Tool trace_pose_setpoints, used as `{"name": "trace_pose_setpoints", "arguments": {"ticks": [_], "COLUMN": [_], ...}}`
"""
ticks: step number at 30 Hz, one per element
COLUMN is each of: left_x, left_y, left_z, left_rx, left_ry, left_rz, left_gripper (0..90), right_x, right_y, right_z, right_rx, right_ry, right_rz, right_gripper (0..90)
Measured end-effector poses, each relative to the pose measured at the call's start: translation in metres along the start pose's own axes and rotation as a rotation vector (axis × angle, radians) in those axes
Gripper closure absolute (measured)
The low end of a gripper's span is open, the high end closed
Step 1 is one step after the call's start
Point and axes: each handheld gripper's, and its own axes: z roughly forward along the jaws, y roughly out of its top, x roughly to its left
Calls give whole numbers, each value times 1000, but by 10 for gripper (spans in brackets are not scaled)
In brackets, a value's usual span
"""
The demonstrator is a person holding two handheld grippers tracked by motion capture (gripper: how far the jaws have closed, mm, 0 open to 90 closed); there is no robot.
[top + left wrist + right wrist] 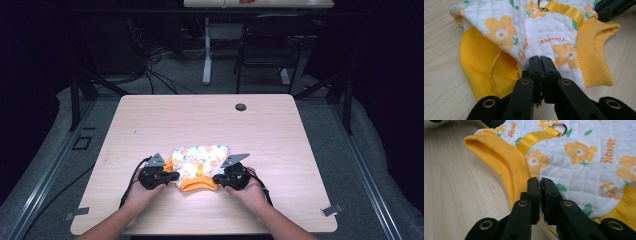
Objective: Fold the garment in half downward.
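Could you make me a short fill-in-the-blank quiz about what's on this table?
1. The small quilted garment is white with ____ flowers.
2. Its ribbed collar is coloured ____.
3. The yellow strap ends in a metal ____.
4. The left gripper and right gripper each have their jaws ____ on the garment.

Missing words: orange; yellow; ring; shut

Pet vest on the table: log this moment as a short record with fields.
item: small quilted pet vest, white with orange flowers, yellow ribbed trim
lying: flat on the wooden table, near the person's edge
strap: yellow strap with a metal ring on top
left claw: shut on the vest's edge
right claw: shut on the vest's edge beside the ribbed collar
hands: one at each side of the vest
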Motion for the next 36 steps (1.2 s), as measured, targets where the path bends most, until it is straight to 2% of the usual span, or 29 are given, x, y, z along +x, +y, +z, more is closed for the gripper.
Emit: {"name": "trace_pose_setpoints", "arguments": {"ticks": [5,8,11,13,18,23,30,36], "left_x": [5,6,9,11,16,19,26,25], "left_y": [1,7,10,10,11,17,17,18], "left_z": [4,7,10,11,14,17,20,19], "left_rx": [-18,-2,-4,-18,-31,-22,-51,-53], "left_ry": [8,38,49,44,45,62,53,61], "left_rz": [-20,8,2,-26,-42,-32,-75,-76], "left_gripper": [898,899,899,899,900,899,900,898], "right_x": [-6,-9,-13,-15,-20,-26,-32,-30], "right_y": [0,1,3,4,7,8,13,15], "right_z": [2,3,5,6,8,10,13,13], "right_rx": [-19,-20,-24,-24,-34,-47,-33,-29], "right_ry": [0,-2,-11,-16,-25,-27,-39,-59], "right_rz": [20,27,35,42,54,80,82,72], "right_gripper": [852,854,857,857,858,857,856,846]}}
